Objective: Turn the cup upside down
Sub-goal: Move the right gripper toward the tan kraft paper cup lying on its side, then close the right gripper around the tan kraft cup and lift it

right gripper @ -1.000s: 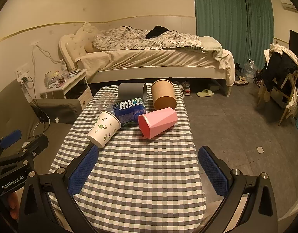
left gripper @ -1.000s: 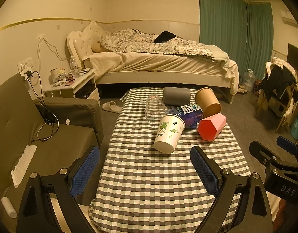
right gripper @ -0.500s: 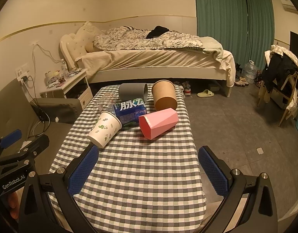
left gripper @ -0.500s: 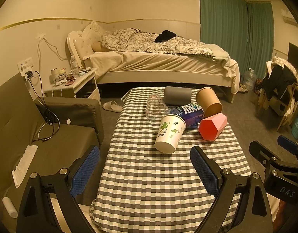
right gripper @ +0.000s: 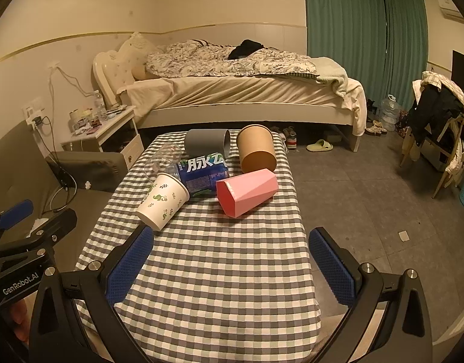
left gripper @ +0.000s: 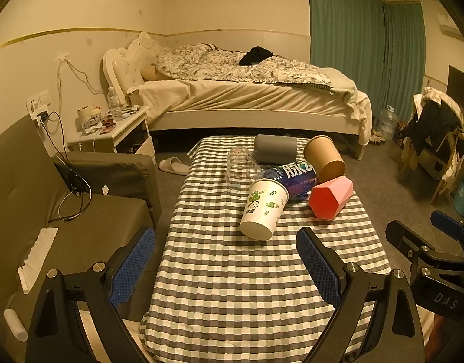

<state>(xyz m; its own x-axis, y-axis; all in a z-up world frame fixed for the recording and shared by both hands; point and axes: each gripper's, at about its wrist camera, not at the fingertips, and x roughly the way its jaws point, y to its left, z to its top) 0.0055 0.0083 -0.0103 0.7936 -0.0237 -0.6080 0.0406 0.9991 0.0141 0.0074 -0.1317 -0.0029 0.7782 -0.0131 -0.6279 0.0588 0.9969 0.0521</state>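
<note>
A bed [left gripper: 250, 96] is seen along the far wall, its patterned quilt [left gripper: 238, 68] rumpled and a dark garment [left gripper: 257, 54] left on top. Green curtains [left gripper: 365, 60] are drawn at the right. A nightstand [left gripper: 111, 130] crowded with small items is set beside the headboard, a water bottle [left gripper: 112, 98] upright on it. A grey sofa [left gripper: 65, 211] is caught at the left, cables [left gripper: 71, 181] trailing over it. A slipper [right gripper: 319, 145] is spotted on the floor near the bed, and a clothes-draped chair [right gripper: 437, 112] is parked at the right.
</note>
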